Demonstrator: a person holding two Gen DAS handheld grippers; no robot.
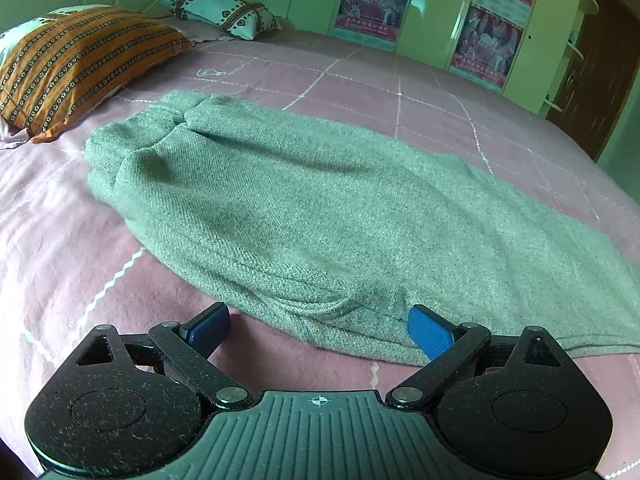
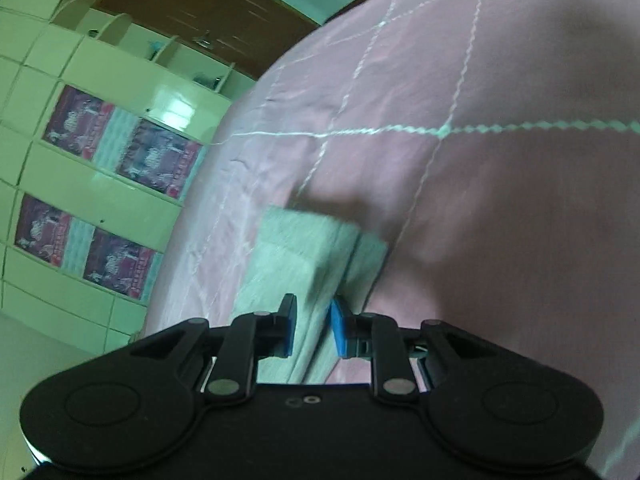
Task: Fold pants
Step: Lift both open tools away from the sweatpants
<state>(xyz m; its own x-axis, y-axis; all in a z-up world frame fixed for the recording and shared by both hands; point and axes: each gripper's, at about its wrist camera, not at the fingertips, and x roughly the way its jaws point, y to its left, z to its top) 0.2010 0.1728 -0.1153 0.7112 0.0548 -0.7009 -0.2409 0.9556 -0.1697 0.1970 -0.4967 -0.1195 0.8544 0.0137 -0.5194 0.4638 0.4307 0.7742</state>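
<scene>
Toward the far left corner of the pink quilted bedspread with white zigzag stitching (image 1: 360, 92), an orange-and-brown striped pillow (image 1: 80, 64), and just beyond it a pale pillow printed with brown hearts (image 1: 224, 10). Across the middle of the bed, grey-green knitted pants (image 1: 304, 208) lying flat and already doubled lengthwise, the bunched waist end near the striped pillow, the narrower leg end running off toward the right edge. At the near edge of the bed, the left black two-finger gripper with blue pads (image 1: 318, 326), spread wide, nothing between its fingers; left blue pad (image 1: 210, 326) resting on bare bedspread just beside the pants' near hem, right one over the cloth itself, contact not certain. Behind the bed, glossy cream wardrobe doors carrying pink posters (image 1: 374, 2), and at the far right a dark brown door (image 1: 592, 68). In the right wrist view, tilted and blurred by motion, the same wardrobe (image 2: 120, 152) at the left, bedspread (image 2: 480, 180) filling the right. Low in the middle, the right black gripper with blue pads (image 2: 313, 330), narrowed to a slim gap and pinching a folded edge of the pants (image 2: 304, 248), leg end stretching away from the fingertips over the bedspread, close to the side edge of the bed.
</scene>
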